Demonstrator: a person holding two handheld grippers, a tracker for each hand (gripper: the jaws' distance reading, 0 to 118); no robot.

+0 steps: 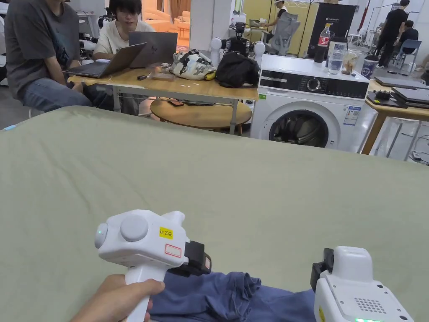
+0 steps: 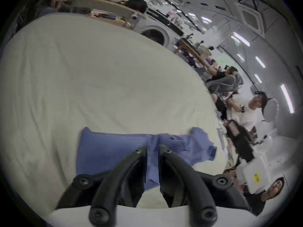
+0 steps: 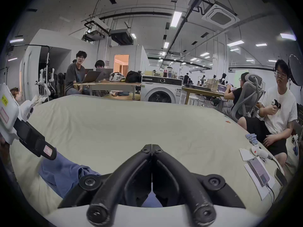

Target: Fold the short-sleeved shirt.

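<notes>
— Now, the blue shirt (image 2: 114, 148) lies rumpled on the green sheet (image 1: 209, 188), left gripper (image 2: 151, 150) parted just above it.
— Right gripper (image 3: 151, 147) is clenched on nothing; a bunched-up grab could fold crooked.

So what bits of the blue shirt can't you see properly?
- Head view: the shirt's near part is cut off by the bottom edge.
- Left gripper view: the left hand-held gripper covers its middle.
- Right gripper view: the right hand-held gripper hides most of it.
</notes>
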